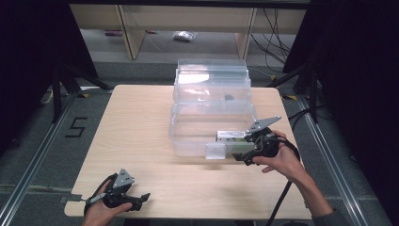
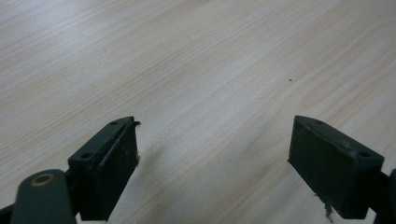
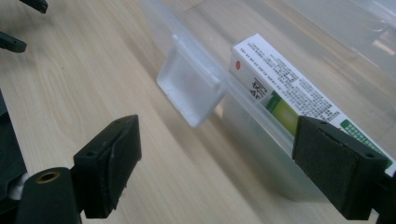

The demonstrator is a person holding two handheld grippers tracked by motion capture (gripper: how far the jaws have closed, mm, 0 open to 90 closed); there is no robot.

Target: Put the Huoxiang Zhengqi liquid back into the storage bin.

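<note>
A clear plastic box (image 1: 188, 141) stands in the middle of the table with its lid (image 1: 211, 75) swung up at the back. A white and green carton (image 1: 230, 136) lies inside against the near wall, also seen close up as the carton (image 3: 289, 93). My right gripper (image 1: 242, 151) is open at the box's near right corner. In the right gripper view the right gripper (image 3: 217, 154) has one jaw outside the box wall (image 3: 252, 135) and the other by the carton, beside the latch flap (image 3: 191, 88). My left gripper (image 1: 141, 201) rests open at the near left, and the left gripper (image 2: 215, 154) holds nothing over bare wood.
The light wooden table (image 1: 141, 122) has free room left of the box and along the front. Dark stands and cables flank it on both sides. Wooden furniture legs (image 1: 131, 33) stand on the floor behind, and a "5" mark (image 1: 75, 127) is on the floor at the left.
</note>
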